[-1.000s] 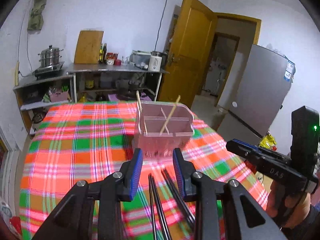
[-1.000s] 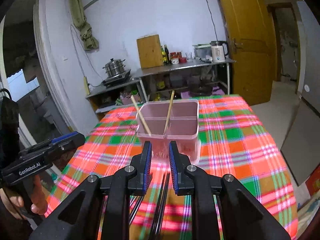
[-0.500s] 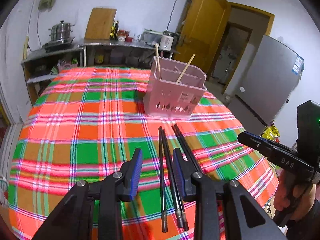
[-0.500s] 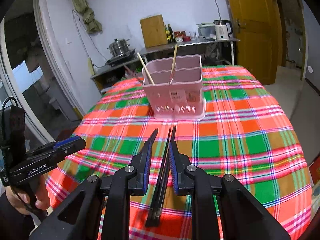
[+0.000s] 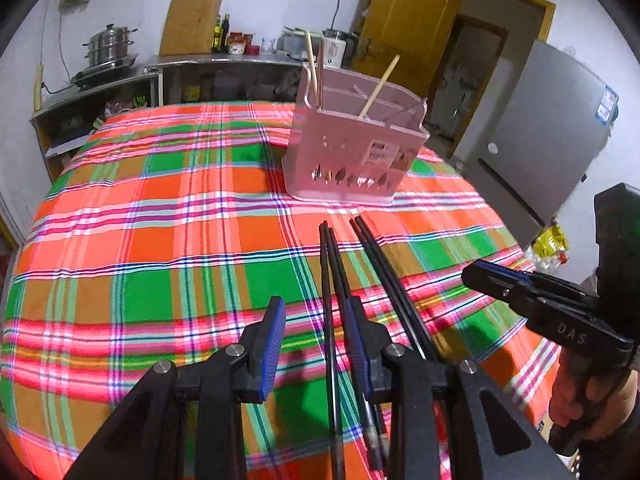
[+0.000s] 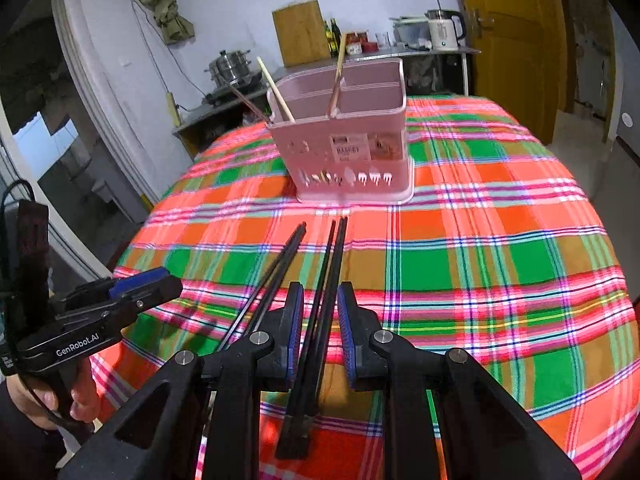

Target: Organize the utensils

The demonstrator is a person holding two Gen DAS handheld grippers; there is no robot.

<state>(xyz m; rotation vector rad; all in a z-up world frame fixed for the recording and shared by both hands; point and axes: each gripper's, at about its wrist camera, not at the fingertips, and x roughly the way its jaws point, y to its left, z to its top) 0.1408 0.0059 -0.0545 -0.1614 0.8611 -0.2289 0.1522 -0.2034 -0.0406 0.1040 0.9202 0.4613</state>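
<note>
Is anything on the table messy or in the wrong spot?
Yes. Two pairs of black chopsticks lie loose on the checked tablecloth, fanned apart, instead of standing in the pink basket, where wooden chopsticks already lean.

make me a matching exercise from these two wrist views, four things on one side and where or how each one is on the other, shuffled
Things:
1. pink utensil basket
2. two black chopstick pairs
3. pale wooden chopsticks
4. steel steamer pot

Places or states:
A. standing slanted inside the basket
B. on the shelf by the back wall
C. upright on the plaid tablecloth
D. lying flat on the cloth, in front of the basket

Pairs: 1-C, 2-D, 3-A, 4-B
</note>
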